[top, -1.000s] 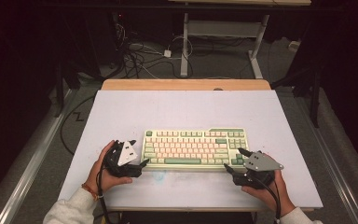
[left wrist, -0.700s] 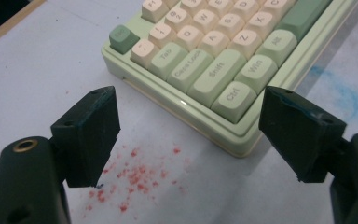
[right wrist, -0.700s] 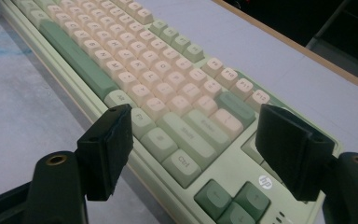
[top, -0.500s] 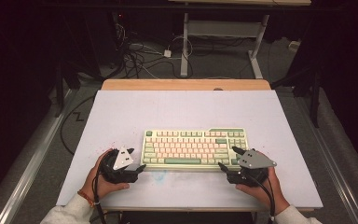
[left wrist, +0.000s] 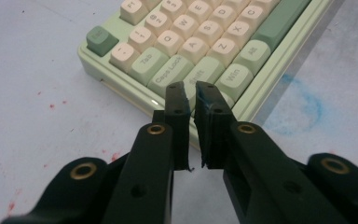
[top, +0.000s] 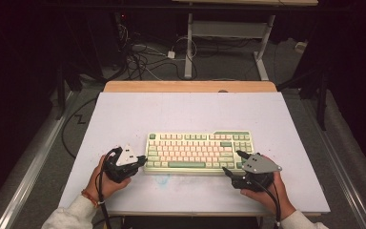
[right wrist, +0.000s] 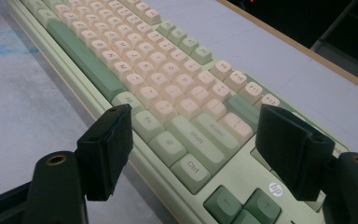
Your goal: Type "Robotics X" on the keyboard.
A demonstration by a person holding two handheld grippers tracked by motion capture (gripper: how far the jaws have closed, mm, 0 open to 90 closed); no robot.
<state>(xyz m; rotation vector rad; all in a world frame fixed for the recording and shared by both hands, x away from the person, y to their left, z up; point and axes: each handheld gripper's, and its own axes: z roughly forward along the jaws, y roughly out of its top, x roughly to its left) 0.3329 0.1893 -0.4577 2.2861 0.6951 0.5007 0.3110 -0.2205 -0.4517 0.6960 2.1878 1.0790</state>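
A pale green keyboard with cream and green keys lies in the middle of the white table top. My left gripper is at the keyboard's front left corner. In the left gripper view that gripper has its jaws almost together with nothing between them, tips just above the keyboard edge by the Shift key. My right gripper is at the front right corner. In the right gripper view it stands wide open, its jaws to either side of the keyboard's Ctrl and Shift keys.
A blue smudge and small red specks mark the table top near the keyboard. A wooden strip runs along the table's far edge. Cables and a desk frame stand on the floor beyond it.
The left hand dipped toward the near edge and came back up to the keyboard's corner. The right gripper shifted slightly left. The keyboard has not moved.
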